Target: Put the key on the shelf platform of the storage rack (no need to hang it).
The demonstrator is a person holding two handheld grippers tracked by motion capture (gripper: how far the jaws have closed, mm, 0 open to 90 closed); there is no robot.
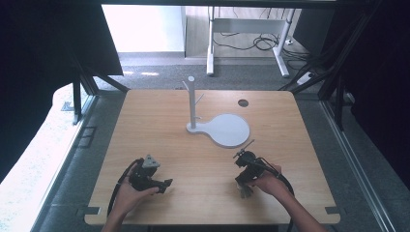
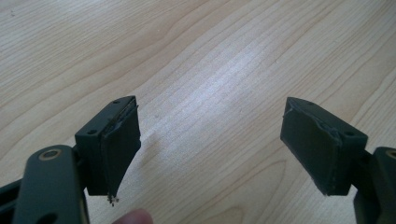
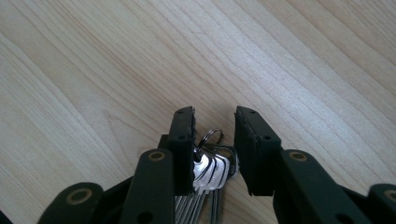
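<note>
Right gripper [image 3: 214, 140]: jaws stand narrowly apart with a bunch of keys [image 3: 211, 170] on a ring between them. The bunch lies against the left pad; a sliver of gap shows at the right pad, so a firm grip is not confirmed. The keys lie on the table [image 1: 169, 130] at about 5 o'clock from its centre, near the front edge.

Left gripper [image 2: 212, 144]: jaws wide apart, nothing between them, bare wood beneath. It sits at about 7 o'clock in the high view [image 1: 167, 183], near the front edge, well apart from the right gripper [image 1: 245, 189].

A white peg stand [image 1: 192, 104] on a round base rises at 12 o'clock; open wood lies between it and both grippers. The surface is light woodgrain, with a cable hole [image 1: 243, 103] at 1 o'clock. Grey floor surrounds the table.
</note>
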